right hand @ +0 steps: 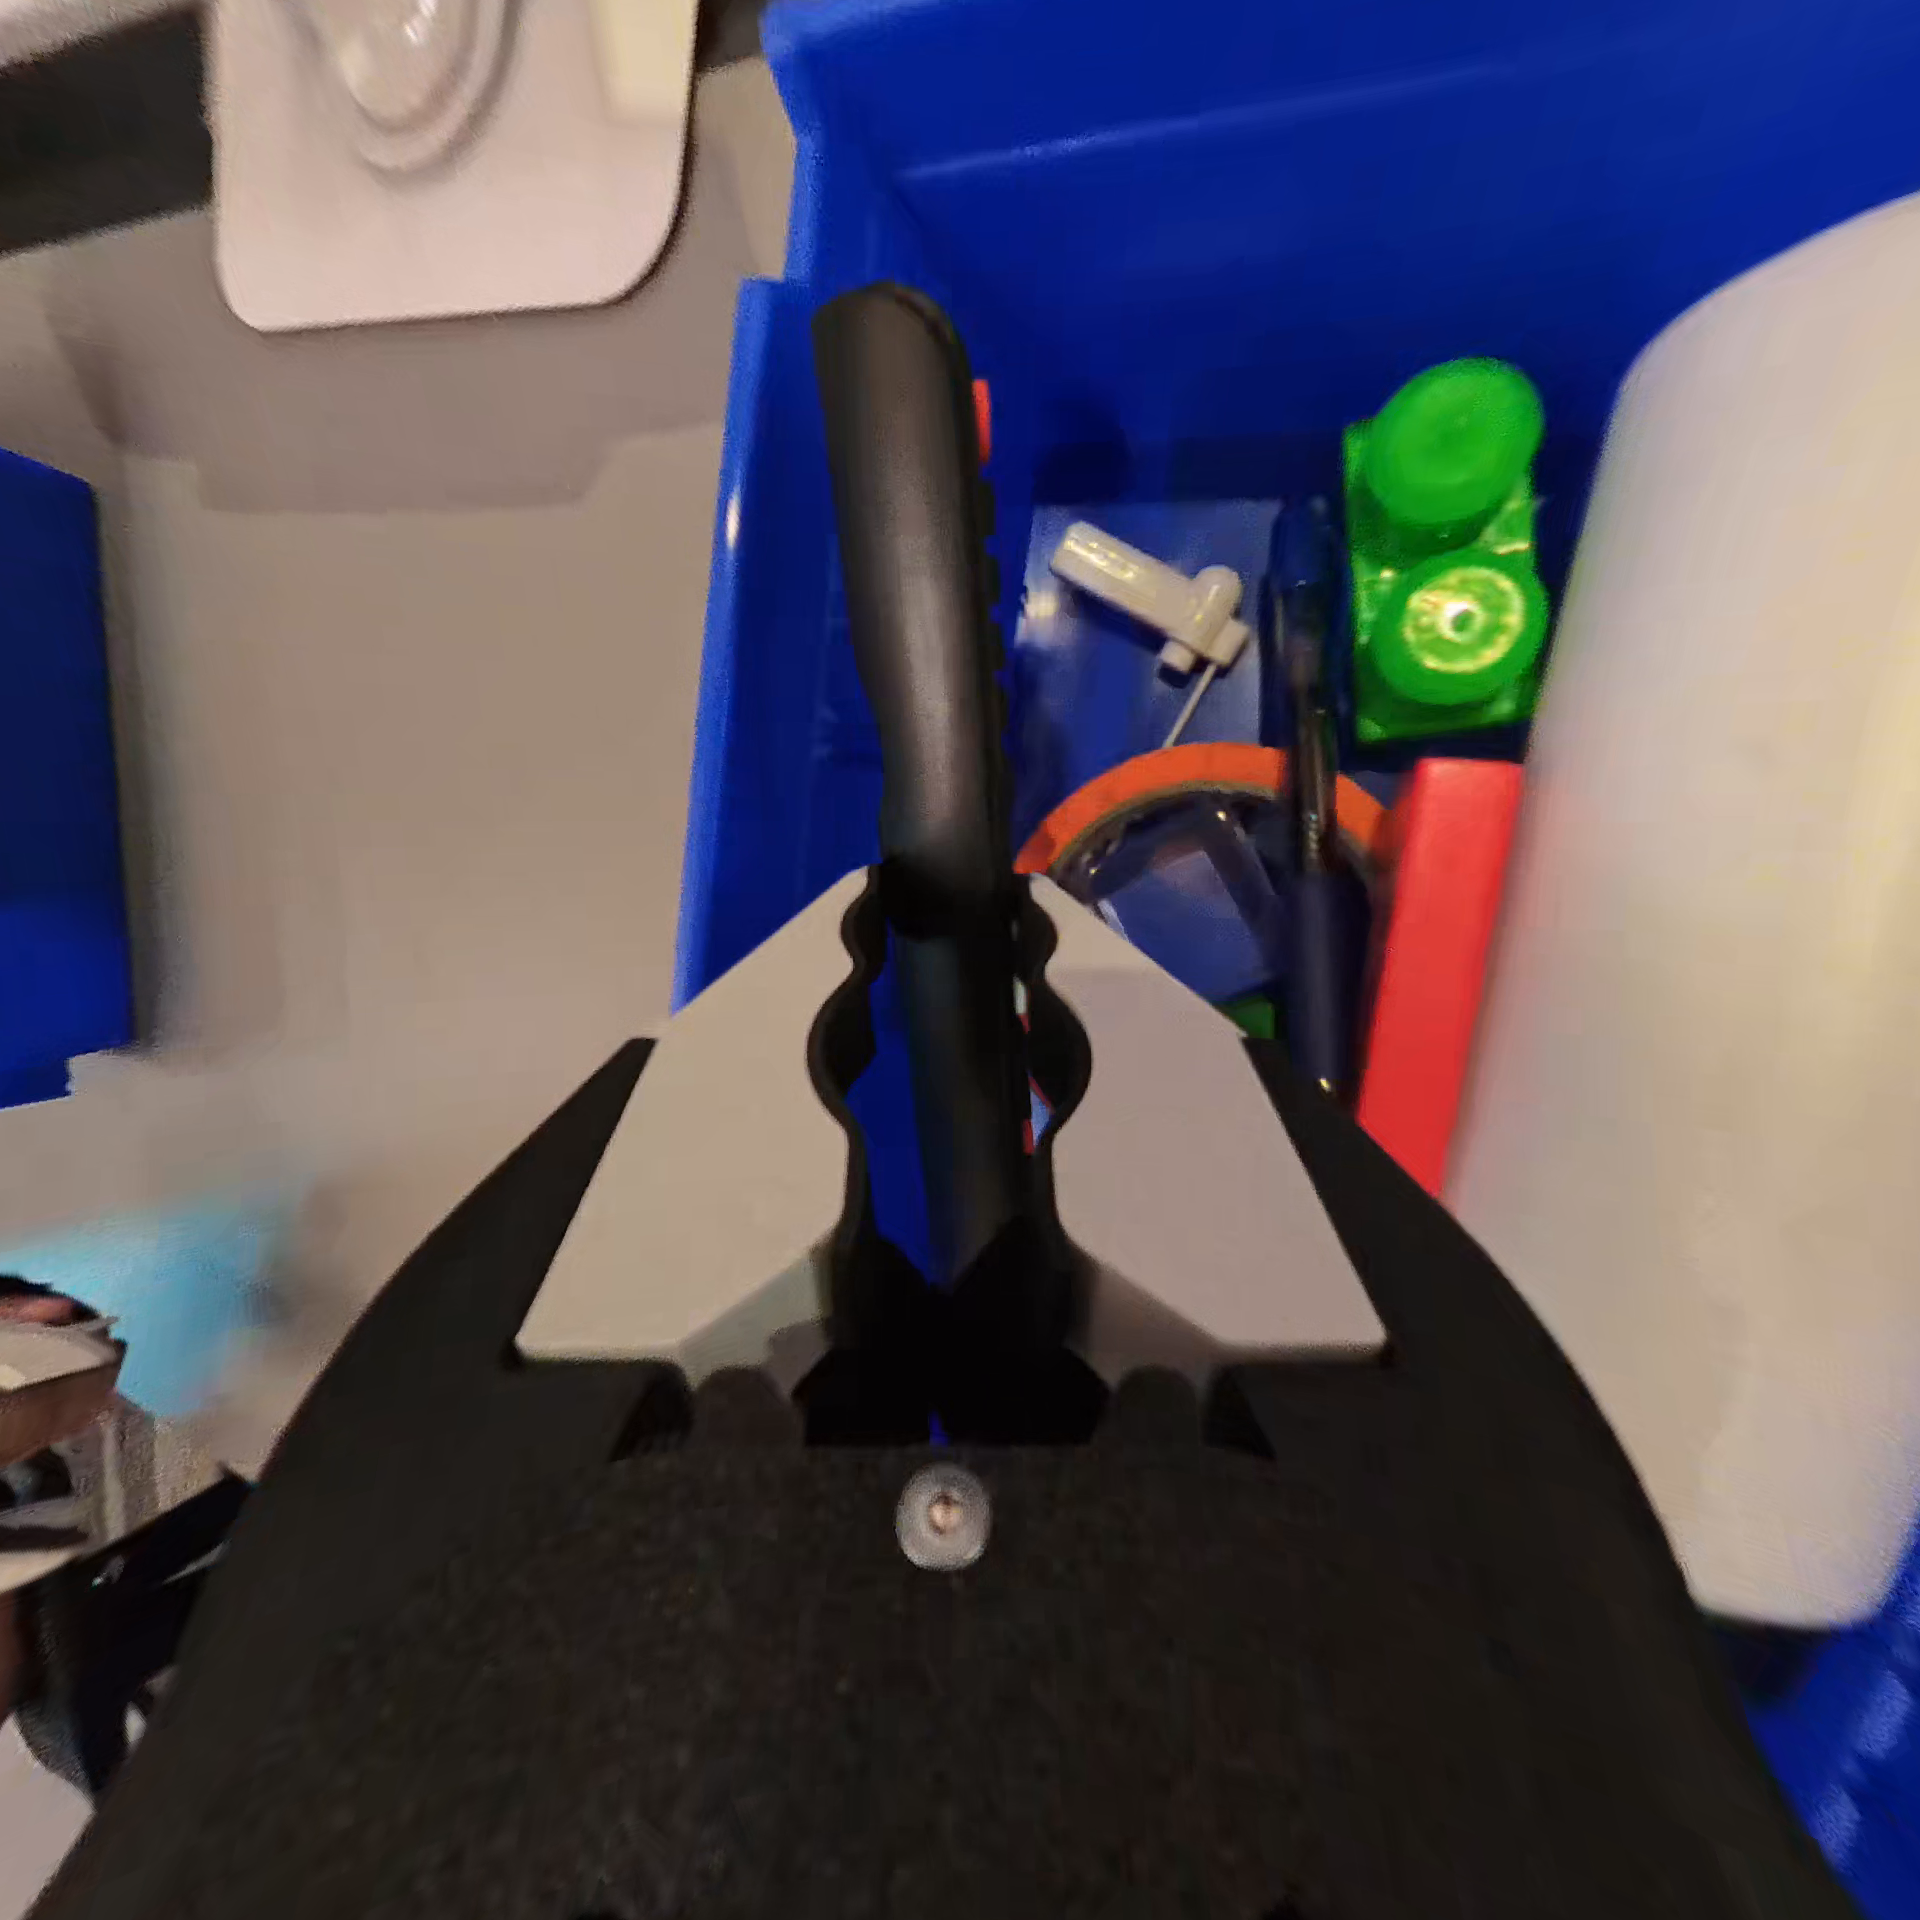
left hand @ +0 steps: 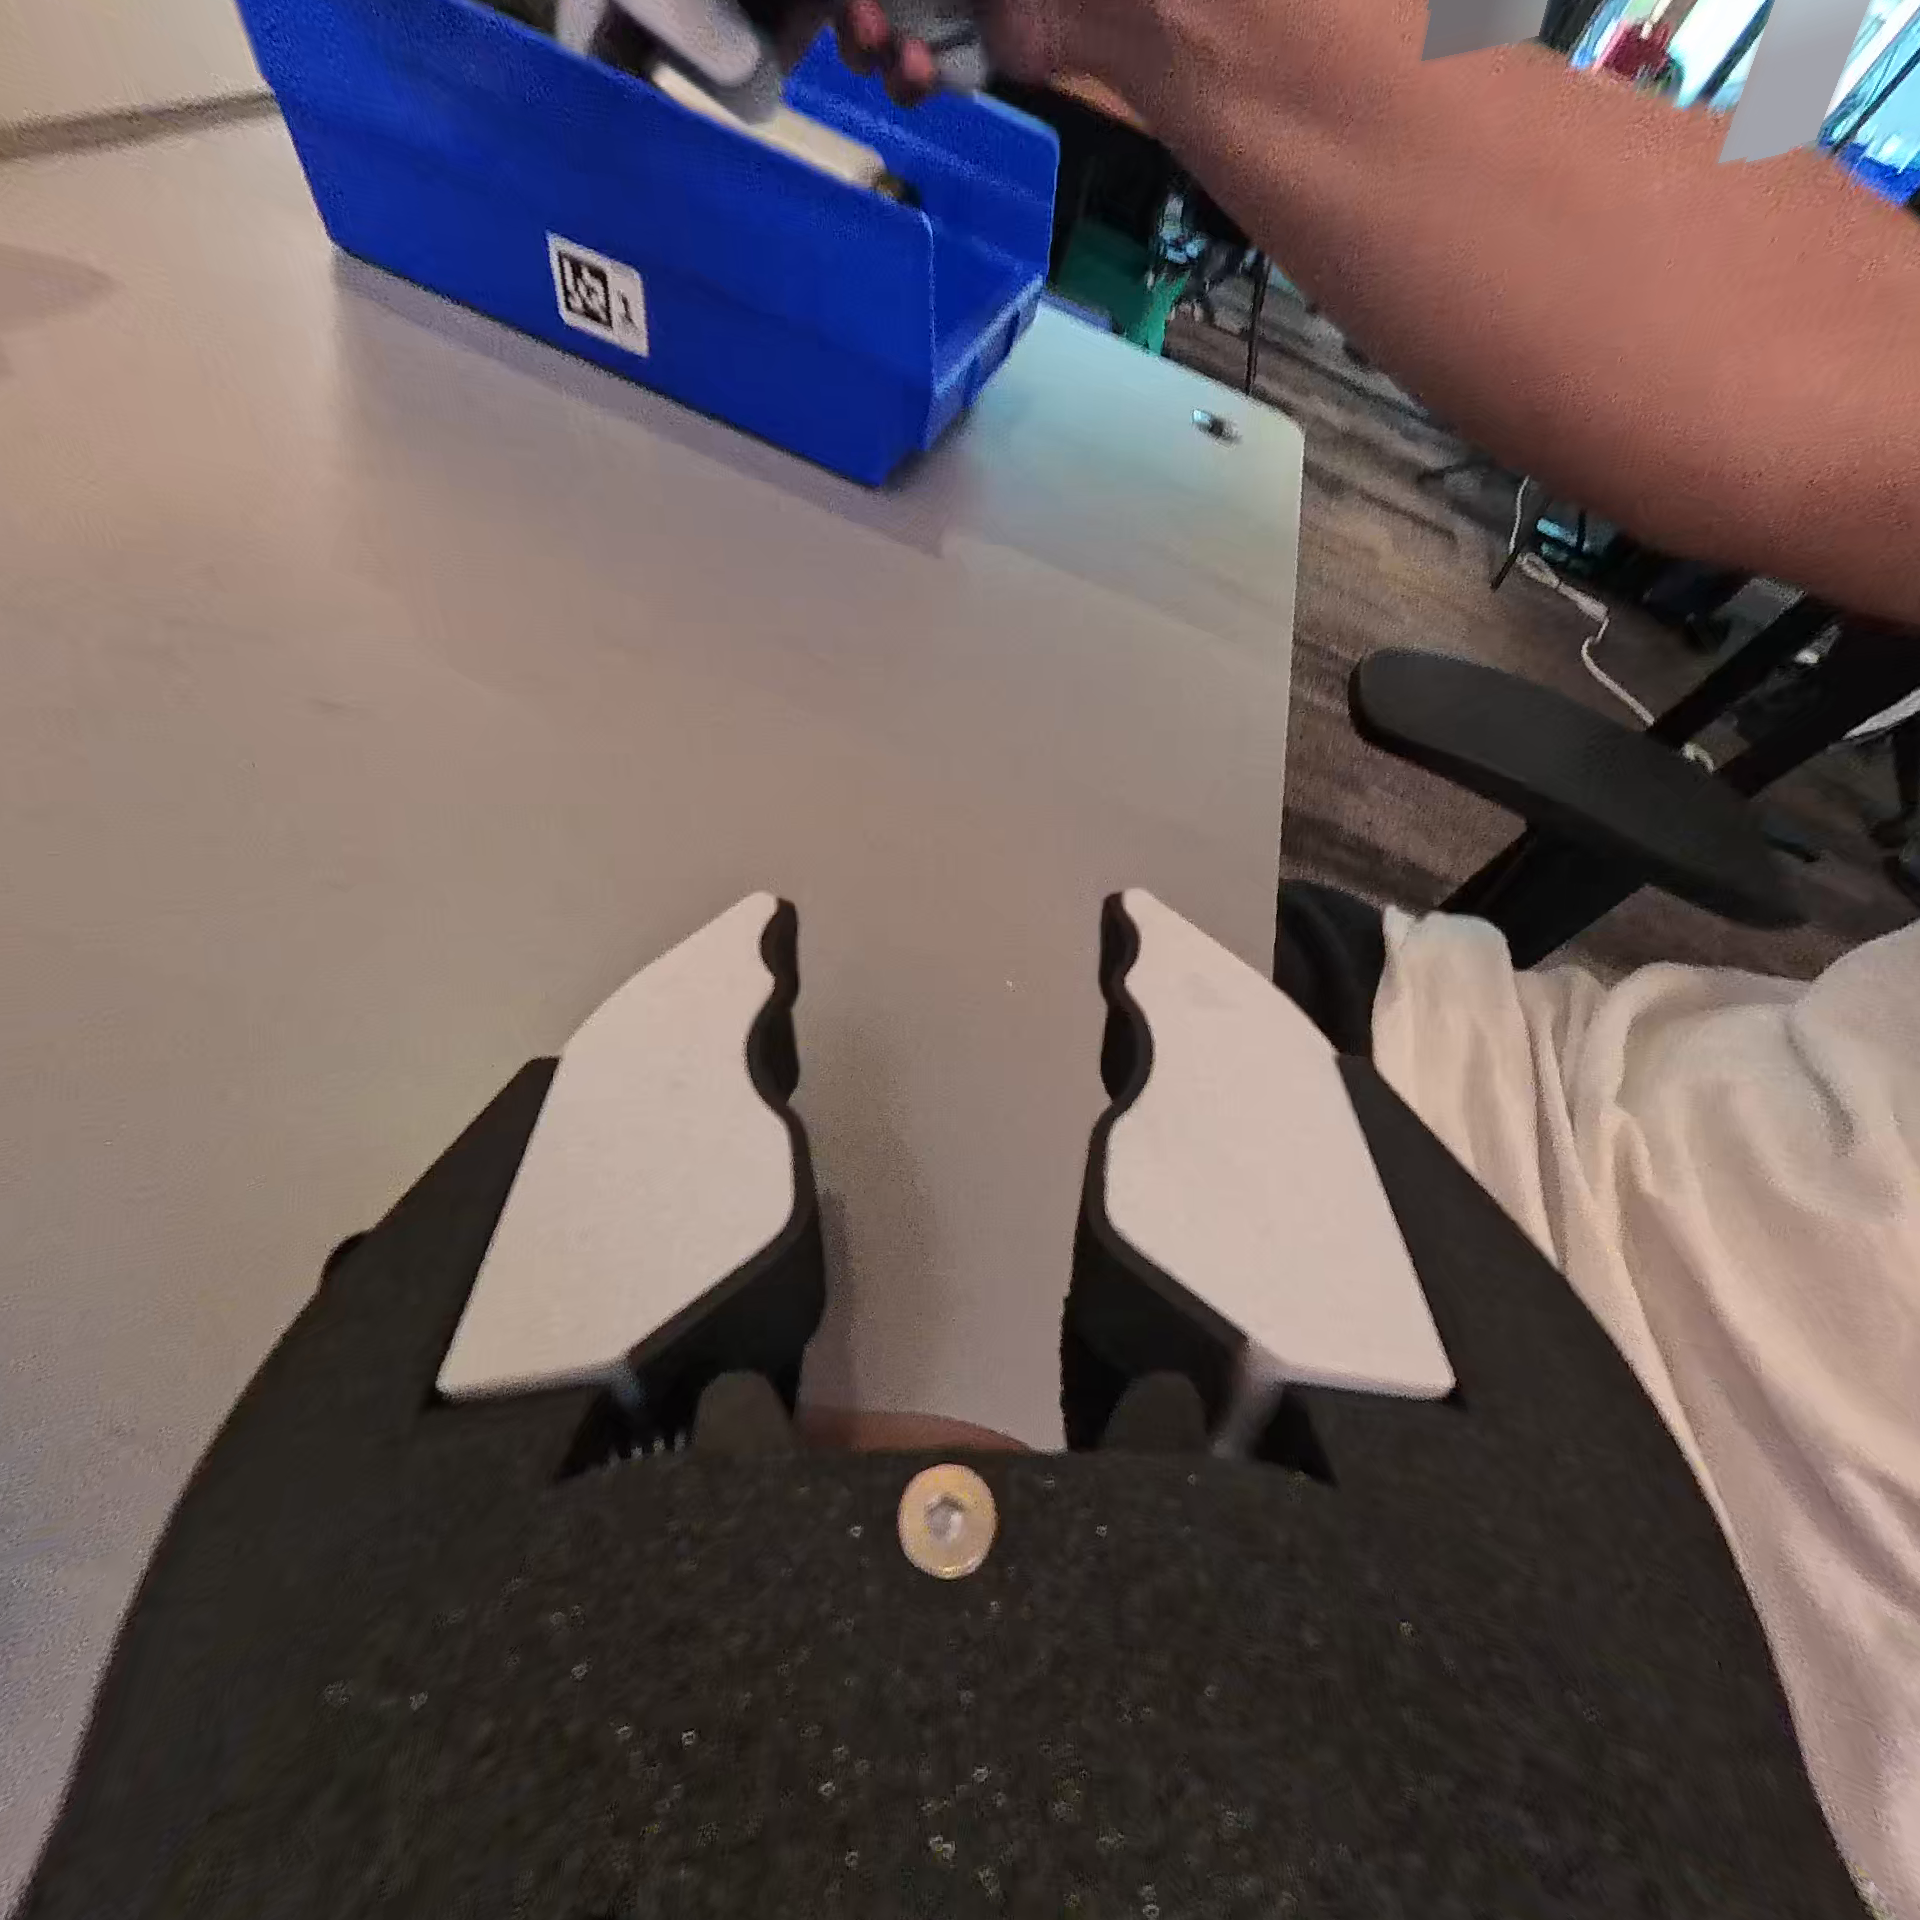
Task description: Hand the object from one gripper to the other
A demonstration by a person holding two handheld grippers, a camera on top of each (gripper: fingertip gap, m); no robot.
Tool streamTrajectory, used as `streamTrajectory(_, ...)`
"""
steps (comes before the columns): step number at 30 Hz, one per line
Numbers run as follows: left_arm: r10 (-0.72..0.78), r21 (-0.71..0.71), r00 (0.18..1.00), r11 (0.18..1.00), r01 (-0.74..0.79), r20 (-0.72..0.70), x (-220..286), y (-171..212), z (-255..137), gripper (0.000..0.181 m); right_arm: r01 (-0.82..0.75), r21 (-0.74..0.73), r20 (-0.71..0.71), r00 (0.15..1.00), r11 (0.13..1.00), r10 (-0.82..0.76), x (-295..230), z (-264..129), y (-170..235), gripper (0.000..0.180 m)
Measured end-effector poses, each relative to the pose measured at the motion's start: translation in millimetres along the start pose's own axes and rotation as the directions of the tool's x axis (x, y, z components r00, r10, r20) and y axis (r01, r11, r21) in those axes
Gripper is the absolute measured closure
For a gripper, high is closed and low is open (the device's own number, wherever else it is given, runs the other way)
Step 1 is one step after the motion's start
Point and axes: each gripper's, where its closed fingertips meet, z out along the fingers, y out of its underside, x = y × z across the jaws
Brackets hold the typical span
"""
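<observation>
My left gripper [left hand: 948, 940] is held low over the grey table [left hand: 520, 727] near its right edge, with its two white-faced fingers [left hand: 665, 1122] spread apart and nothing between them; only bare tabletop shows in the gap. In the left wrist view, the blue bin [left hand: 727, 281] stands farther along the table toward the far edge, with a black-and-white marker sticker [left hand: 597, 294] on its near wall. My forearm [left hand: 1507, 312] reaches across the upper right of that view to the bin, where part of the right gripper is visible but blurred. My right gripper [right hand: 948, 914] is over the bin [right hand: 1247, 208], its fingers closed on a black handle-shaped object [right hand: 914, 582] that runs forward from between the pads and stands beside the bin's left wall. Whether the object's far end touches the bin I cannot tell. Inside the bin, to the right of the held object, lie a small white plastic piece [right hand: 1153, 603], a green part with two round knobs [right hand: 1449, 561], a roll with an orange rim [right hand: 1174, 800], a dark blue pen-like stick [right hand: 1311, 748], a red block [right hand: 1444, 956] and a large white rounded container [right hand: 1745, 831] against the right side. A black chair armrest [left hand: 1558, 779] sits beyond the table edge in the left wrist view.
</observation>
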Motion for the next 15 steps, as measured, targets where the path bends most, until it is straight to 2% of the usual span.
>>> streamTrajectory(4, -0.060, -0.057, 0.998, 0.997, 0.058, -0.035, 8, 14, 10, 0.114, -0.059, -0.032, -0.017, 0.998, 0.998, 0.059, 0, 24, -8, 0.155)
streamTrajectory(8, -0.135, -0.142, 0.988, 0.982, 0.123, -0.075, 15, 25, 15, 0.115, -0.088, -0.045, -0.052, 0.995, 0.995, 0.085, 8, 38, -11, 0.155)
streamTrajectory(13, -0.144, -0.168, 0.989, 0.976, 0.140, -0.013, 3, 29, 17, 0.117, -0.048, -0.013, -0.048, 0.998, 0.999, 0.047, 10, 34, -11, 0.151)
streamTrajectory(15, -0.148, -0.154, 0.989, 0.977, 0.146, 0.001, -1, 27, 15, 0.118, -0.015, 0.076, -0.027, 0.999, 0.997, 0.018, 3, 19, -20, 0.147)
